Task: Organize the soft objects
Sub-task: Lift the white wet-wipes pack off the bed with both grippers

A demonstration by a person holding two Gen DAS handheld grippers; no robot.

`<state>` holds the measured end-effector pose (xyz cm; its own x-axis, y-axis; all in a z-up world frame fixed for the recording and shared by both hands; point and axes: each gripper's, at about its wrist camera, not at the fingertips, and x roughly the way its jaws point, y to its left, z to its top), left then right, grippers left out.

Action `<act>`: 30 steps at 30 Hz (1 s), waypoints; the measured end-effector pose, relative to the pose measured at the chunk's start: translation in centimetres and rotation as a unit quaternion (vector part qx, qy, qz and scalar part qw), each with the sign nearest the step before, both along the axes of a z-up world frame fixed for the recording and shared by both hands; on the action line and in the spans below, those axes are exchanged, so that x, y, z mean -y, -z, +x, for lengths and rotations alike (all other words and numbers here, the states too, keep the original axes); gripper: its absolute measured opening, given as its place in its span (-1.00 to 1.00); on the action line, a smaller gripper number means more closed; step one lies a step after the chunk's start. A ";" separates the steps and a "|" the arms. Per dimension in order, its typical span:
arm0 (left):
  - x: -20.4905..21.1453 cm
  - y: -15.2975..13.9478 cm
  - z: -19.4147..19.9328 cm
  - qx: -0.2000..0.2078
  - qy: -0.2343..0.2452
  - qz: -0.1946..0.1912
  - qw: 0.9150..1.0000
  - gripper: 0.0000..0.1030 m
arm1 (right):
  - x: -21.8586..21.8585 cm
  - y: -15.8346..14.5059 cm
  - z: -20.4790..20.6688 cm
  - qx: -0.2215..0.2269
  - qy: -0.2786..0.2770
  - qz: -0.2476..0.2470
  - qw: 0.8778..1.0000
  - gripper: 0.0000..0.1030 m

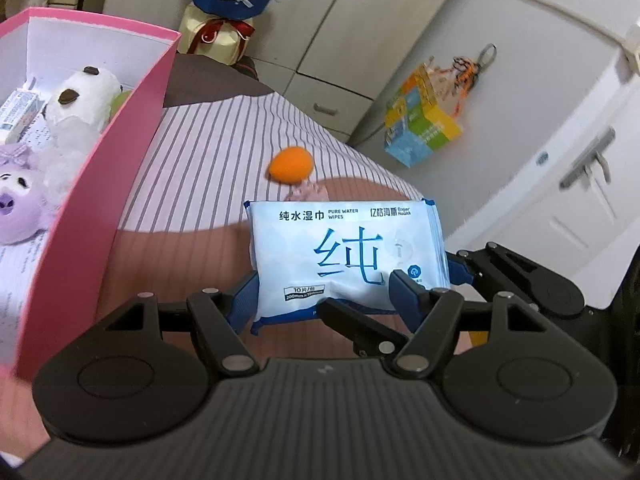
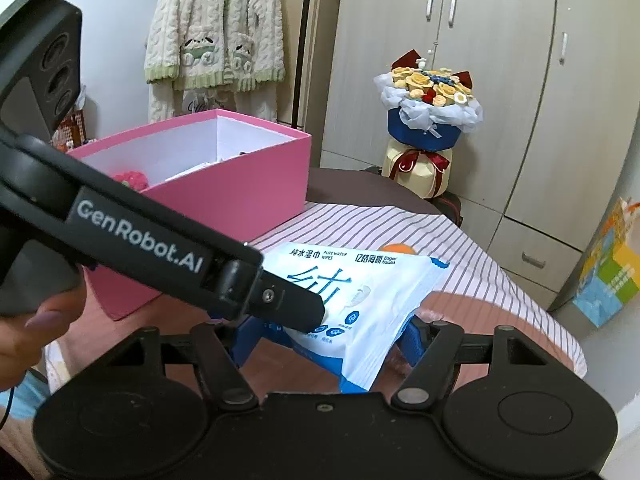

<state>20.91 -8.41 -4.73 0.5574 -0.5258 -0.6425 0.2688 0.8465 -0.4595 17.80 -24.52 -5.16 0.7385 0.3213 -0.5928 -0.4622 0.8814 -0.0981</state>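
Note:
A light blue pack of wet wipes (image 1: 344,256) is held above the table, also seen in the right wrist view (image 2: 360,300). My left gripper (image 1: 324,292) is shut on its lower edge. My right gripper (image 2: 328,332) has its blue fingers on both sides of the pack and looks shut on it too. The left gripper's arm crosses the right wrist view. The pink box (image 1: 100,184) stands to the left and holds a white plush (image 1: 80,100) and a purple plush (image 1: 20,200). An orange soft ball (image 1: 290,164) lies on the striped cloth (image 1: 208,152).
A flower bouquet (image 2: 428,120) stands at the table's far edge. A colourful carton (image 1: 424,124) hangs on the white cabinet to the right. Wardrobe doors stand behind. A small carton (image 1: 16,114) lies in the pink box.

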 end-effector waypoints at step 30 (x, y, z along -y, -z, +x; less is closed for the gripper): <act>-6.0 -4.4 -11.5 -0.009 0.117 0.092 0.989 0.34 | -4.8 -2.3 -11.1 -0.125 0.015 0.074 0.989 0.45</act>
